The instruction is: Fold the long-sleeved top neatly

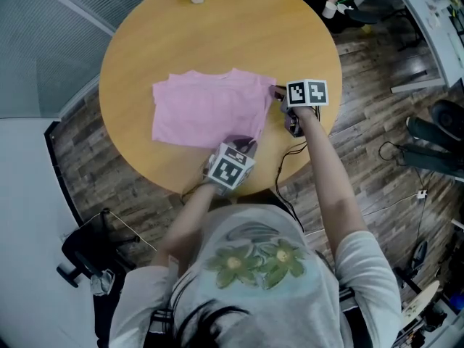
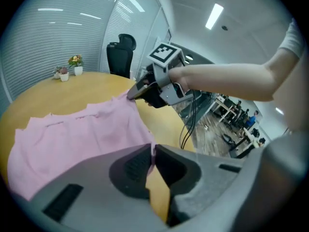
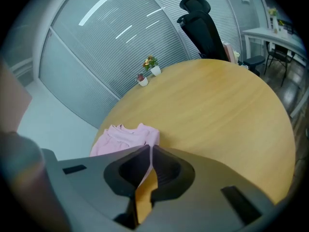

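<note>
1. The pink long-sleeved top (image 1: 206, 107) lies part-folded on the round wooden table (image 1: 290, 35).
2. The left gripper (image 1: 243, 146) is clamped on the top's near right corner and the right gripper (image 1: 278, 93) on its far right corner. This likely readies the right edge to be carried over as one straight fold.
3. Only the gripper views show thin pink cloth pinched between each pair of closed jaws.
4. Only the head view shows the garment's full outline.
5. The right gripper view adds small potted plants (image 3: 150, 64).
</note>
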`<state>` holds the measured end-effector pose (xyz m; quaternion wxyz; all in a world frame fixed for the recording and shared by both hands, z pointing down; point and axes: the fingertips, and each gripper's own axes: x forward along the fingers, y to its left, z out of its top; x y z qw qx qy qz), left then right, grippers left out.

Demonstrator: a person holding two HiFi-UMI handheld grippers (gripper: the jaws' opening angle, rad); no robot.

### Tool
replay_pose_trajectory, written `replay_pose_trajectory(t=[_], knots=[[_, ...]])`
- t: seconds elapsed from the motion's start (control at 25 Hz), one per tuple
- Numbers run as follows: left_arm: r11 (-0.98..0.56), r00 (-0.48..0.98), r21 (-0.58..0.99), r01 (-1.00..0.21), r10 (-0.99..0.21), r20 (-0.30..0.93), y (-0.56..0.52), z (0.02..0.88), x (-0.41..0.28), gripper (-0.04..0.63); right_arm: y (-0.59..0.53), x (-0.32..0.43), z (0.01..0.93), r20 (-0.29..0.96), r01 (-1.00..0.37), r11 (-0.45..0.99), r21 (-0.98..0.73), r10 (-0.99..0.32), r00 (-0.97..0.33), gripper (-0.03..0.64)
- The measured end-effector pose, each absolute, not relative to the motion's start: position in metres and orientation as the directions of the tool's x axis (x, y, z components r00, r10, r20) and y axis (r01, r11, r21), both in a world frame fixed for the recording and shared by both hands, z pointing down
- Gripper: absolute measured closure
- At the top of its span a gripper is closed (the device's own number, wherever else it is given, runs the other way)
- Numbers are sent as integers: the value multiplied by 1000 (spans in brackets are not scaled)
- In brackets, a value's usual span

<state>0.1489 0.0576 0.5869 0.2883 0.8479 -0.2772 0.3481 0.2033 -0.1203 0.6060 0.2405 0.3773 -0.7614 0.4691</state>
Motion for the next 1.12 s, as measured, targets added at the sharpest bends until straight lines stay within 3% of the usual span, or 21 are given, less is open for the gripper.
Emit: replay_pose_trajectory(t=[1.12], knots=[[-598,643,336,-728,-425,637,26,519,-8,566,-141,86,513,580,-756,275,-593,-505,-639,588]])
